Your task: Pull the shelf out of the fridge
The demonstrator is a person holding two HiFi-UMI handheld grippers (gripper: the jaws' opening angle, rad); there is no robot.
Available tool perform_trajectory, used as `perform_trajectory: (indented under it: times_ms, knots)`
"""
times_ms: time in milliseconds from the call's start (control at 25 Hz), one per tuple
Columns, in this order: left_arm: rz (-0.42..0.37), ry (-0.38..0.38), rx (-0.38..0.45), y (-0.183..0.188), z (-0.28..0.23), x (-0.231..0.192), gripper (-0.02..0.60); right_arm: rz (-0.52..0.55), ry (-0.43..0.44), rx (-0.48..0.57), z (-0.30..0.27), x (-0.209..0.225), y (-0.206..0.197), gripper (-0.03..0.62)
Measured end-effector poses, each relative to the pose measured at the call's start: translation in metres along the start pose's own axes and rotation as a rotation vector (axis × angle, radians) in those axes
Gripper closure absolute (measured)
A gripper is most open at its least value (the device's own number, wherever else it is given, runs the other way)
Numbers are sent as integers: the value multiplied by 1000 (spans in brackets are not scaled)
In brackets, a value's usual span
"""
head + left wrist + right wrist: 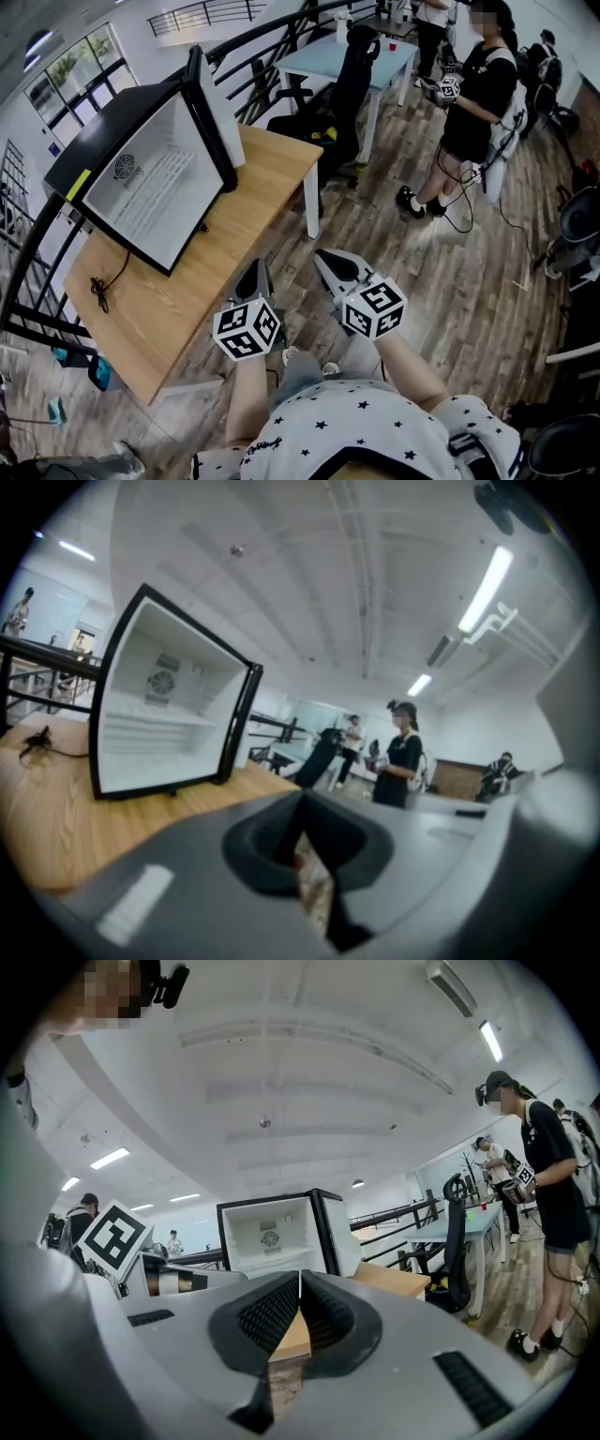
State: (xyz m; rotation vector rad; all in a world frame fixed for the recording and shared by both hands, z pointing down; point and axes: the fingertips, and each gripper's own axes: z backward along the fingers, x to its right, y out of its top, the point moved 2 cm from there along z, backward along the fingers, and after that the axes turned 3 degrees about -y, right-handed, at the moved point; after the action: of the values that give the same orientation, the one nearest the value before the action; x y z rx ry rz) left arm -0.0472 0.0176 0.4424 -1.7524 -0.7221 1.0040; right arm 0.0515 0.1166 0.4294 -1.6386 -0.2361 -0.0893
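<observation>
A small black fridge (141, 183) with a white inside stands on the wooden table (272, 169), its door (217, 105) swung open. In the left gripper view a white shelf (150, 722) sits across the fridge (169, 705) about halfway up; the right gripper view shows the same shelf (269, 1254). Both grippers hang in front of the table, well short of the fridge. My left gripper (257, 269) is shut and empty, its jaws meeting in its own view (302, 799). My right gripper (324, 256) is also shut with nothing in it (300, 1275).
A black cable (100, 289) lies on the table's near left part. A black office chair (345, 89) and a light blue table (349, 54) stand behind the wooden table. A person (476, 98) stands at the right on the wood floor. A dark railing (28, 244) runs behind.
</observation>
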Motion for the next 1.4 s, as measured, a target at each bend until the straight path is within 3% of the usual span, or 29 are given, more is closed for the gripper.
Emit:
perform_trajectory:
  times_ms: [320,840,1400]
  knots:
    - [34,51,11,10,-20,-23,574,31,45,-28,-29,9,9,571]
    - [69,105,13,31,-100,-80,575,16,18,-28,-126,65,26,571]
    - [104,209,41,77,-157,-163,574,47,147,-66,-258,65,51,571]
